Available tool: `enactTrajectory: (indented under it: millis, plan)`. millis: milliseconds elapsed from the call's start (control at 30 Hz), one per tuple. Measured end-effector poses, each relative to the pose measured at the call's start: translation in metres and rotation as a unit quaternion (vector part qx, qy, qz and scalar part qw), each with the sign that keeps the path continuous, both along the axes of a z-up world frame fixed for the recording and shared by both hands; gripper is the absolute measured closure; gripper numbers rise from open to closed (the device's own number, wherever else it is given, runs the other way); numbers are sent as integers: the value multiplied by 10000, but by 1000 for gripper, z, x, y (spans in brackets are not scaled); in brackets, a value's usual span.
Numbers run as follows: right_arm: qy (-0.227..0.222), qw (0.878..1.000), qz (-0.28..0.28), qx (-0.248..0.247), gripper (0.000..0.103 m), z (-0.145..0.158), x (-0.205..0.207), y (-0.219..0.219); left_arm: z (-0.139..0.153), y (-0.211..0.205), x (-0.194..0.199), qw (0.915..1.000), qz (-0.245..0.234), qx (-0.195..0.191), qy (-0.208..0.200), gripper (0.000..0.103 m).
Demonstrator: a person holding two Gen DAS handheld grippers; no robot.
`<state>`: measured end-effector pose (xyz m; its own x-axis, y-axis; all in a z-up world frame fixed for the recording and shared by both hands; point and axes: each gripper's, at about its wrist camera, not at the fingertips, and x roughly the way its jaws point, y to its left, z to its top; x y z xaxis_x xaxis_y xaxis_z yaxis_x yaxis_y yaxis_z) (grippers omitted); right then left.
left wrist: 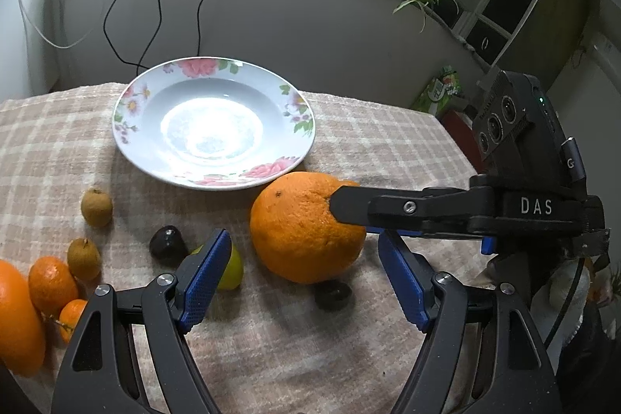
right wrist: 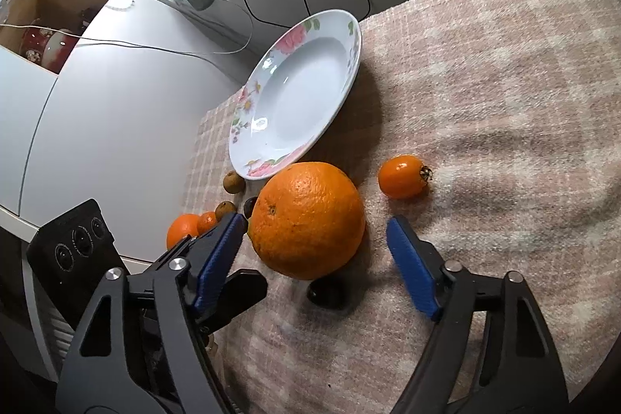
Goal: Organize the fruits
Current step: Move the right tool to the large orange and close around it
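Both grippers converging on the large orange, plate still empty.

Left wrist view: left gripper [left wrist: 306,278] spread, nothing between its pads; the large orange [left wrist: 306,226] sits on the checked cloth of the counter [left wrist: 349,150], just beyond the fingertips and just near of the flowered plate [left wrist: 213,123]. The right gripper [left wrist: 349,216] comes in from the right, one finger lying against the orange's right flank. Small fruits lie to the left. Right wrist view: right gripper [right wrist: 314,251] spread around the orange [right wrist: 306,220], left pad close to its skin, right pad apart; contact not certain. A small orange fruit [right wrist: 401,177] lies to the right. Judgement: the orange looks heavy, firm, round and prone to roll; best gripped across its widest girth, pads squarely opposed.
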<state>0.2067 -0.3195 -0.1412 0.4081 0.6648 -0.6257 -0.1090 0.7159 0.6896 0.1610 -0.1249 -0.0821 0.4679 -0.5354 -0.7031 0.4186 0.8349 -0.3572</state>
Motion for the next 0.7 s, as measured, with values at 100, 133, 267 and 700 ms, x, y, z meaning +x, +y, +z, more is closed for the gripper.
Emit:
enactTrajectory:
  millis: [100,133,267,700]
  plan:
    - [50,10000,42,-20,30,-3,4,4,-2,-6,4,10000,-40,16,19,26]
    - [58,10000,59,-26,31,-4,5,6,-2,-7,5,10000,-58,21,22,26]
    - [81,9999,134,1,37,-5,6,8,-3,-9,8,9999,-111,16,48,33]
    - [176,9997,187,-57,38,-1,4,10,-2,-11,7,9999,-111,62,10,39]
